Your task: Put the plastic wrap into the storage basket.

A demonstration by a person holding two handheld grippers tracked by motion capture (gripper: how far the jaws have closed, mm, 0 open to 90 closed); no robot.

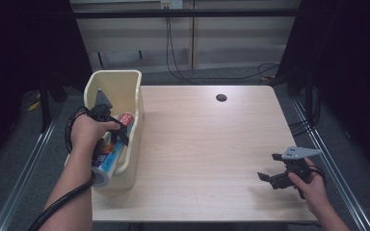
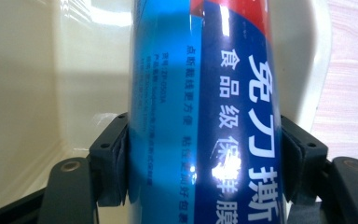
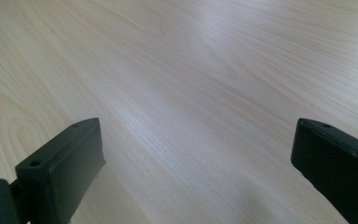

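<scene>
So we've got the table (image 1: 207, 144), light wood, with a cream bin (image 1: 120, 86) sitting along its left edge. Inside the bin lies a blue roll (image 1: 107, 163) of cling film, running lengthwise, its near end poking toward the table's front left corner. Our left forearm comes in from the bottom and reaches up over the bin, wrist bent down, and the left gripper (image 1: 110, 126) is clamped around the roll. In the left gripper view both pads press the roll's (image 2: 205, 112) sides, bin wall (image 2: 37, 93) behind it. Our right hand rests by the front right corner, right gripper (image 1: 270, 167) pointing left, jaws spread wide over bare wood, gripping nothing.
</scene>
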